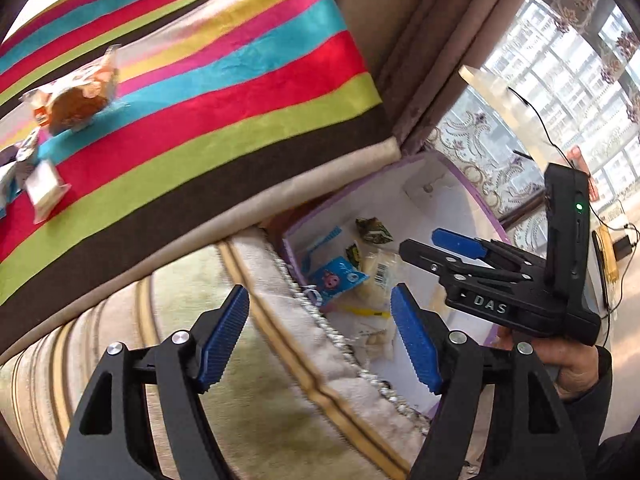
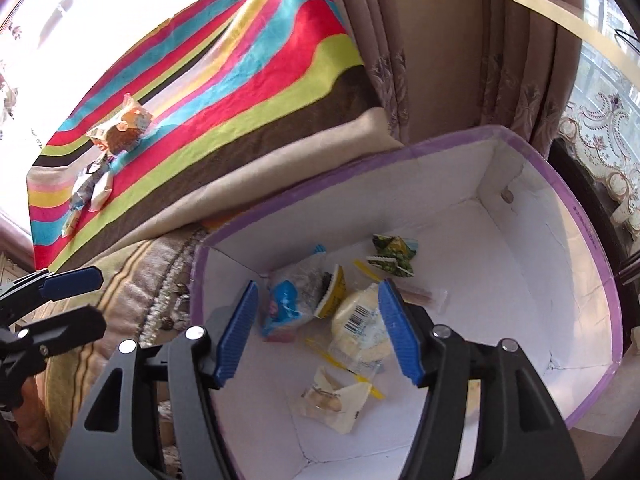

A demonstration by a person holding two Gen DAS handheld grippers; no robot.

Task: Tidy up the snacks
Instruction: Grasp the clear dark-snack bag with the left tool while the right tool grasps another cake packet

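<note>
A white box with a purple rim (image 2: 600,280) stands below the edge of a striped cloth (image 2: 240,92). On its floor lie a blue packet (image 2: 284,304), a pale bun with a barcode (image 2: 360,320), a green packet (image 2: 394,254) and a small clear biscuit packet (image 2: 332,396). My right gripper (image 2: 318,292) hangs open above them, its pads touching nothing. My left gripper (image 1: 320,300) is open and empty over the box's left rim (image 1: 480,200). An orange cake packet (image 1: 80,96) and a white packet (image 1: 44,188) rest on the cloth.
A beaded trim (image 1: 344,344) edges the plush cushion beside the box. Brown curtains (image 2: 460,40) hang behind the box. A lace curtain and a black cable (image 1: 540,116) are at the right. A hand (image 1: 572,364) holds the right gripper's handle.
</note>
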